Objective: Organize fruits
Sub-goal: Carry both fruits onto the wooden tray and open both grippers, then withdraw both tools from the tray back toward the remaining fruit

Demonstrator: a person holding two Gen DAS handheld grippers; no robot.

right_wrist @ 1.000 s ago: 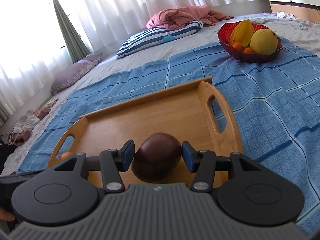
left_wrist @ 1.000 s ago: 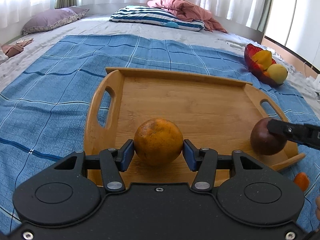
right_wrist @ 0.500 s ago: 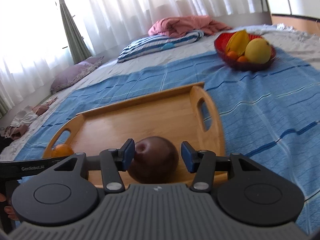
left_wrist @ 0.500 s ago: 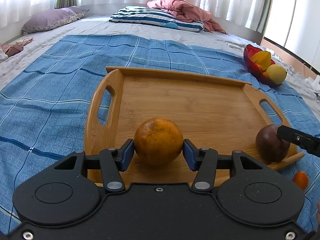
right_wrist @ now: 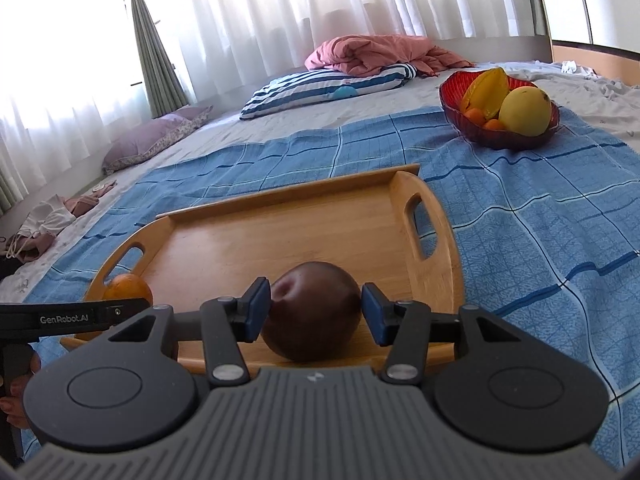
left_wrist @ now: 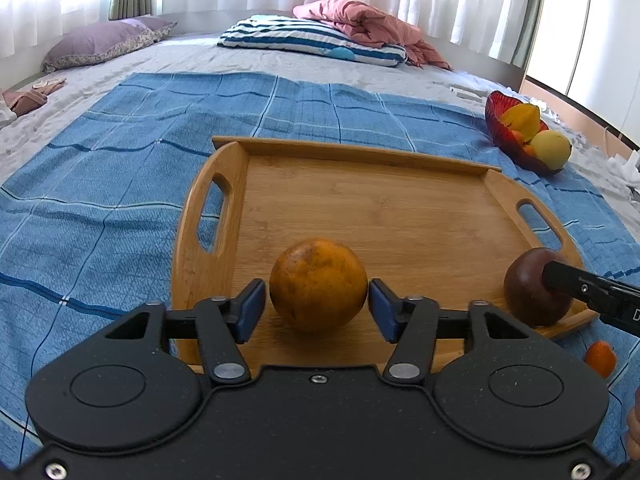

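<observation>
My left claw (left_wrist: 317, 307) has just been spreading, pads now clear of the orange (left_wrist: 318, 284) resting near the tray's (left_wrist: 360, 152) near edge — released, I judge — while my right claw (right_wrist: 312, 312) pinches the dark fruit (right_wrist: 314, 310) at the tray's right corner.

Orange fruit (left_wrist: 318, 284), dark maroon fruit (right_wrist: 312, 311), tan wooden tray (left_wrist: 376, 200), blue checked blanket (left_wrist: 120, 152).
</observation>
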